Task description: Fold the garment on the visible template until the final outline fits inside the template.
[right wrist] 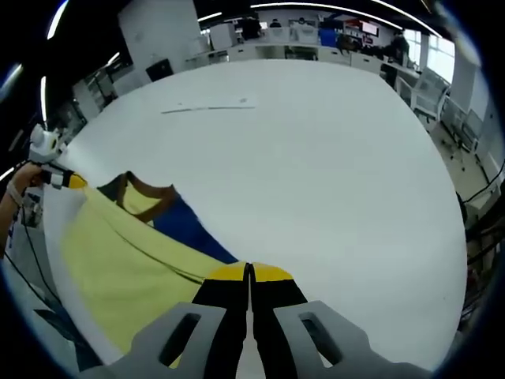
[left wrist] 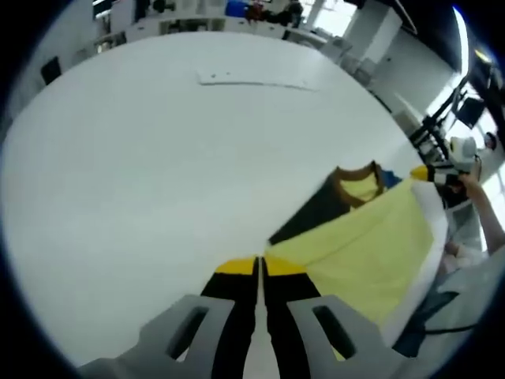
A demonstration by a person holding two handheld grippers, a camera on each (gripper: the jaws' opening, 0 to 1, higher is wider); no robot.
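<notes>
A yellow garment (left wrist: 371, 245) with a brown collar (left wrist: 355, 175) and a dark panel (left wrist: 312, 213) lies lifted over the table's near edge. My left gripper (left wrist: 258, 266) has its jaws pressed together at one corner of the yellow cloth. In the right gripper view the same garment (right wrist: 110, 253) shows a blue panel (right wrist: 189, 229), and my right gripper (right wrist: 249, 272) is shut on its edge. Each gripper appears in the other's view: the right gripper (left wrist: 440, 175) held by a hand, the left gripper (right wrist: 65, 180) at the cloth's far corner. The cloth stretches between them.
A wide white table (left wrist: 158, 174) spreads beyond the garment. A thin pale strip (left wrist: 252, 79) lies flat on it far off, seen too as a strip (right wrist: 209, 106) in the right gripper view. Desks and chairs (right wrist: 426, 87) stand past the table's edge.
</notes>
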